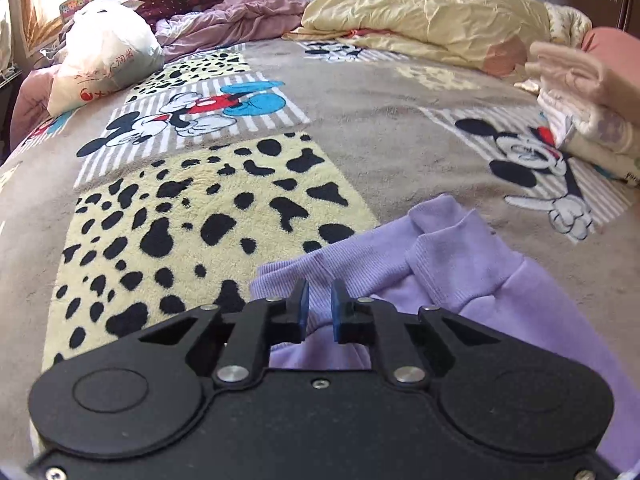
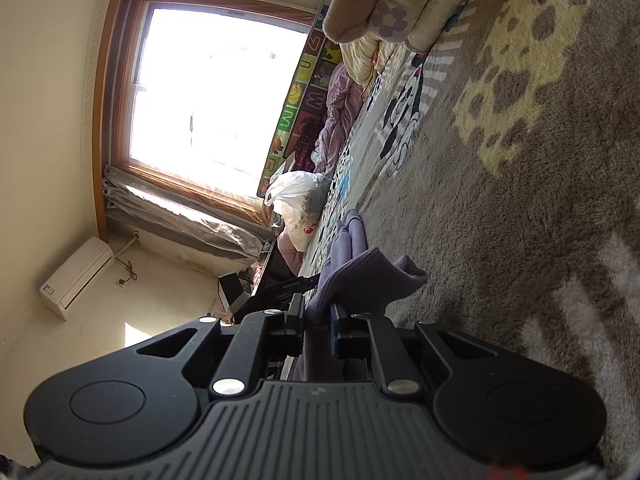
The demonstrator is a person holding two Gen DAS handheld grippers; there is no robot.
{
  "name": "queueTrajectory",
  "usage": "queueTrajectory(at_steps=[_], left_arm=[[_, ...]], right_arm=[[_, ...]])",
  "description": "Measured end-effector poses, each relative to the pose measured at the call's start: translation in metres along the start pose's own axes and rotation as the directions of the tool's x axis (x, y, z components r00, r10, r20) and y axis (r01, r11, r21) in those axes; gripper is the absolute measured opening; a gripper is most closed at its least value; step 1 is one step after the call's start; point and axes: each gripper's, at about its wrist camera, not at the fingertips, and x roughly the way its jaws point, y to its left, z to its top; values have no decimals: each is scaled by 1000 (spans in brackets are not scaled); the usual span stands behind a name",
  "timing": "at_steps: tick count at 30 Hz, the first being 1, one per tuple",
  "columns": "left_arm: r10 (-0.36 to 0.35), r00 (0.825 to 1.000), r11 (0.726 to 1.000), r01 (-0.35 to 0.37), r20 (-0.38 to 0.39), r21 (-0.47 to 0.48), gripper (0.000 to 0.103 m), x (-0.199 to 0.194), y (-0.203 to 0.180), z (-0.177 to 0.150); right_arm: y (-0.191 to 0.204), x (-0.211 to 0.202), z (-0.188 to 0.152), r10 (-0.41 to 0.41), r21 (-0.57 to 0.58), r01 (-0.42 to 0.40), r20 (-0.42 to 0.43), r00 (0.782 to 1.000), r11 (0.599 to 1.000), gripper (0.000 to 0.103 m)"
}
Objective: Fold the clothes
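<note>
Left wrist view: our left tongs (image 1: 320, 300) sit slightly parted over the ribbed hem of the purple top (image 1: 440, 272), gripping nothing. The top lies crumpled on the bed (image 1: 360, 120), running from the tongs off to the right.

Right wrist view: our right tongs (image 2: 316, 312), rolled sideways, are clenched on a bunched edge of the top (image 2: 360, 276). So the right's got it; the left looks nearest the hem.

Daylit scene, both views with strong fisheye curvature and dark vignetted corners. Right wrist view: window (image 2: 208, 92) blown out to white — the main light source — casting a sunlit patch on the wall (image 2: 40, 120). Left wrist view: evenly bright, blanket (image 1: 360, 140) sharp — edges slightly soft.
</note>
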Motion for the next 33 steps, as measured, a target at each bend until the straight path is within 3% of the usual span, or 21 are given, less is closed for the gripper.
queueTrajectory(at_steps=[4,7,8,9,10,11,13,15,19,26,27,28,29,30,33], left_arm=[[10,998,997,-5,54,-80,8,-53,10,-34],[-21,998,990,28,51,-139,8,-62,2,-61],[-41,999,992,43,18,-120,8,-52,-7,-70],[-22,999,999,21,-24,-49,8,-36,-22,-80],[19,1000,999,-18,-9,42,7,-26,-39,-88],[39,999,997,-39,12,68,7,-25,-45,-88],[4,1000,1000,-4,18,-23,8,-39,-38,-78],[-14,997,999,18,76,-45,8,-67,-36,-77],[-19,990,997,29,138,-73,8,-121,-38,-96],[-28,998,997,33,64,-72,8,-116,-49,-117],[-29,998,997,33,51,-71,10,-115,-50,-120],[-30,999,997,33,39,-70,24,-114,-52,-123],[-35,998,998,38,55,-58,33,-124,-54,-125],[-44,995,998,48,92,-37,50,-145,-57,-128],[-100,982,993,88,159,77,52,-200,-72,-144]], right_arm=[[7,-2,1,26,-22,-26,1,1000,999,14],[10,-2,1,35,-32,-35,0,999,999,14],[11,-3,2,34,-39,-34,1,999,999,14],[11,-3,2,33,-47,-33,3,999,998,14],[12,-3,2,32,-54,-32,5,999,998,14],[12,-3,1,29,-60,-29,7,1000,998,14],[13,-3,1,19,-67,-18,10,1000,998,14],[14,-3,0,12,-72,-11,16,1000,997,14],[16,-4,-1,14,-86,-12,20,1000,996,14],[20,-3,-1,24,-126,-21,19,1000,992,14],[22,-2,-1,23,-137,-20,19,1000,990,14],[24,-2,-2,19,-149,-16,21,1000,989,14],[26,-3,-2,12,-164,-7,24,1000,987,14],[27,-6,-4,9,-165,-5,26,1000,986,14],[32,-3,-3,-7,-152,11,25,1000,988,14]])
